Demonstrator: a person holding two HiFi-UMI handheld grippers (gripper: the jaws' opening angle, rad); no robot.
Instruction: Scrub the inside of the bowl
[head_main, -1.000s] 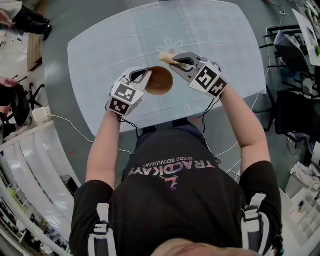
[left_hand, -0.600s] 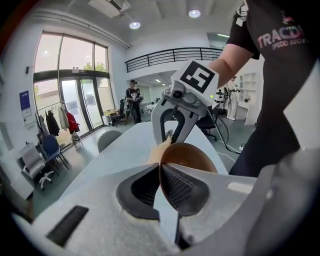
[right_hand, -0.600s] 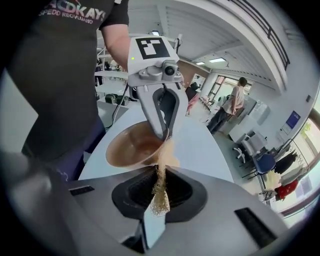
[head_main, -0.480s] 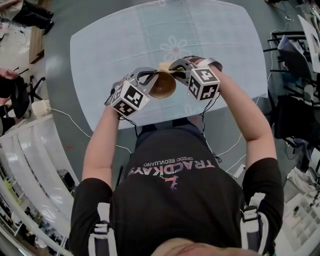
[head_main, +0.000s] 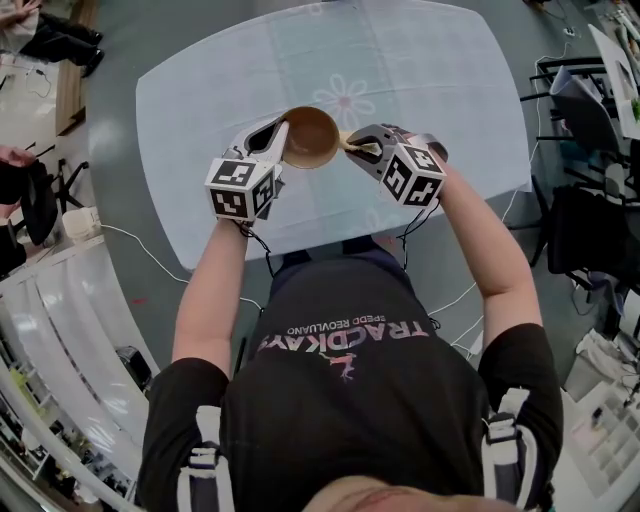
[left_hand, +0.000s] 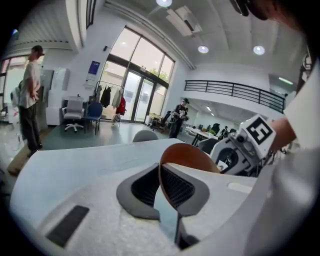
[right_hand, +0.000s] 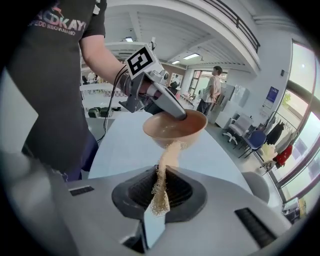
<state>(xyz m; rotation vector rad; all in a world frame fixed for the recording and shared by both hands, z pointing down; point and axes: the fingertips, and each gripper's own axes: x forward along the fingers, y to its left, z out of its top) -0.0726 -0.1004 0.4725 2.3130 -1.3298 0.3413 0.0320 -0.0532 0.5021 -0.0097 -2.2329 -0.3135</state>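
Note:
A brown bowl (head_main: 310, 137) is held mouth-up above the light blue table (head_main: 200, 100). My left gripper (head_main: 273, 141) is shut on its left rim; in the left gripper view the bowl's wall (left_hand: 187, 156) stands edge-on between the jaws of the left gripper (left_hand: 161, 172). My right gripper (head_main: 362, 148) is shut on a beige fibrous scrubber (head_main: 347, 142). In the right gripper view the scrubber (right_hand: 162, 185) runs from the right gripper (right_hand: 159, 176) up to the bowl (right_hand: 175, 129) and meets its near outer wall just under the rim.
The oval table's cloth has a flower print (head_main: 345, 102). Cables (head_main: 140, 250) trail on the floor at the table's near side. Dark racks and chairs (head_main: 585, 120) stand to the right. A person (left_hand: 30, 95) stands beyond the table's far end.
The bowl, tilted on its side half a second ago, has gone further out over the table and turned mouth-up as the left gripper rolled. The scrubber has come from the far rim to the right side.

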